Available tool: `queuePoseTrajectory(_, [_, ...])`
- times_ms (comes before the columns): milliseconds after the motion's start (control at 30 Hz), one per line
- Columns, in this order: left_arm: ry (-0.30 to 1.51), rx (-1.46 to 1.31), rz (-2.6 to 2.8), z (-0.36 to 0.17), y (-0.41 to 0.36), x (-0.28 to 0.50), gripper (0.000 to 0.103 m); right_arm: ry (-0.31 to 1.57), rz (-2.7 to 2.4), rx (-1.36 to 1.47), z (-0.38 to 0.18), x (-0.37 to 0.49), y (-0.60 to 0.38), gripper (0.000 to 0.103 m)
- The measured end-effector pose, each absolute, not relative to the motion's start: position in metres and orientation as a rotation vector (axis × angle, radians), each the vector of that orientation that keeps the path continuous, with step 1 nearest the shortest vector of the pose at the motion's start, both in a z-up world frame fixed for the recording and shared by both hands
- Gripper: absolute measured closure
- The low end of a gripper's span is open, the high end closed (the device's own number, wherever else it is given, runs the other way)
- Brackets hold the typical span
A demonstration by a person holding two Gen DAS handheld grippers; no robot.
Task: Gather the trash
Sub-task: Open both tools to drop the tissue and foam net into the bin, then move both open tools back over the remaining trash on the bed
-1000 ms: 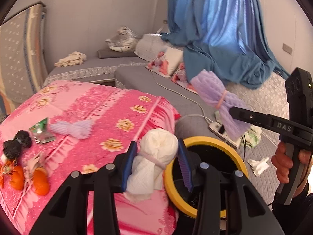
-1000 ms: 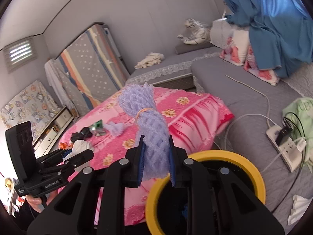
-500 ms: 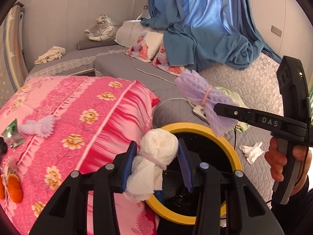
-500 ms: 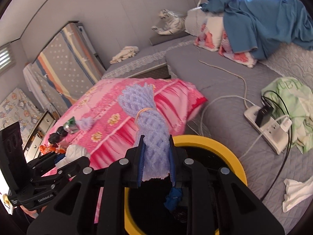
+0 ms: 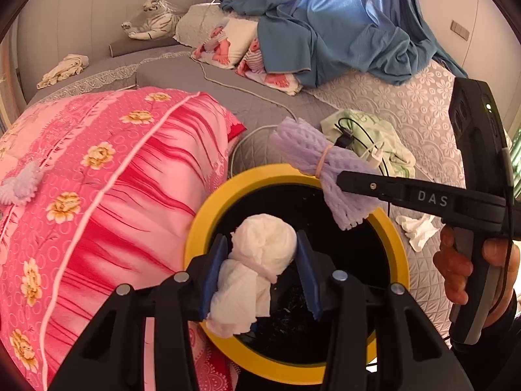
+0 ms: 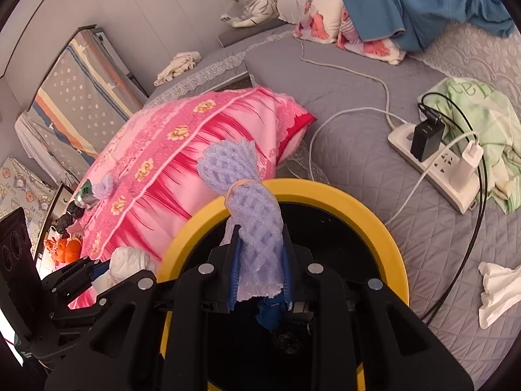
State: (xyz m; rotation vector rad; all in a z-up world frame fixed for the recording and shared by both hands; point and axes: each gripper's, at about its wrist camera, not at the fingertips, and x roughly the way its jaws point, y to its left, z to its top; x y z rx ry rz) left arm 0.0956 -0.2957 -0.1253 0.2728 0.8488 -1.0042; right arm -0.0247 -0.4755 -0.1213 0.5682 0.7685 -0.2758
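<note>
Trash fills both our grippers: the left gripper (image 5: 257, 270) has its blue pads clamped on a white foam-net bundle (image 5: 257, 260) tied with a band, and the right gripper (image 6: 259, 267) is pinched tight on a purple foam net (image 6: 254, 215), also banded at its waist. Both bundles hang over the black mouth of the yellow-rimmed bin (image 6: 358, 211), which stands just below us; something blue and dark bits already lie inside it. From the left wrist we read "DAS" in pale letters on the side of the right gripper's arm, whose handle sits in the person's hand (image 5: 472, 267).

Just beside the bin is a pink flowered pillow (image 5: 107, 176), and on it lie a small purple foam scrap (image 5: 21, 184), a green wrapper (image 6: 85, 192), dark lumps and orange peel (image 6: 63, 249). On the grey quilt (image 6: 358, 150) to the other side we see a crumpled white tissue (image 6: 498, 290), a white power strip (image 6: 446, 166) with chargers plugged in, and a green cloth (image 6: 482, 110) with letters we cannot read. Farthest off lie a blue curtain (image 5: 342, 22) and a toy tiger (image 5: 153, 22).
</note>
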Motion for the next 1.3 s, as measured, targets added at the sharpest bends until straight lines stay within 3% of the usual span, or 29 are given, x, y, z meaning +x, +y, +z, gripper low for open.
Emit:
queuePoseTrajectory(200, [0.856,0.269,-1.024,-0.128,-0.296,0.095,0.061,0.778,-0.303,0.598,-0.131,-0.028,-0.484,0.081])
queuePoseTrajectory(267, [0.859,0.259,-1.023,-0.128,-0.294,0.097,0.053,0.777,-0.321,0.607,-0.131,-0.029,-0.489,0.068])
queuePoseTrajectory(300, [0.860,0.253,-1.023,-0.127,-0.293,0.097,0.049,0.776,-0.328,0.613,-0.132,-0.030,-0.491,0.056])
queuePoseTrajectory(333, [0.858,0.246,-1.021,-0.127,-0.290,0.098,0.047,0.772,-0.334,0.624,-0.132,-0.031,-0.493,0.053])
queuePoseTrajectory(400, [0.858,0.230,-1.020,-0.125,-0.286,0.100,0.034,0.772,-0.340,0.629,-0.132,-0.032,-0.495,0.053])
queuePoseTrajectory(767, [0.755,0.170,-0.917,-0.098,-0.239,0.117,0.018,0.750,-0.329,0.604,-0.118,-0.023,-0.485,0.052])
queuePoseTrajectory(900, [0.698,0.132,-0.838,-0.082,-0.206,0.131,0.010,0.708,-0.323,0.580,-0.101,-0.013,-0.475,0.039])
queuePoseTrajectory(1133, [0.597,0.072,-0.644,-0.055,-0.124,0.155,0.008,0.656,-0.224,0.492,-0.067,0.026,-0.433,0.027])
queuePoseTrajectory(1300, [0.557,0.021,-0.501,-0.040,-0.056,0.172,0.008,0.617,-0.128,0.426,-0.044,0.061,-0.390,0.025])
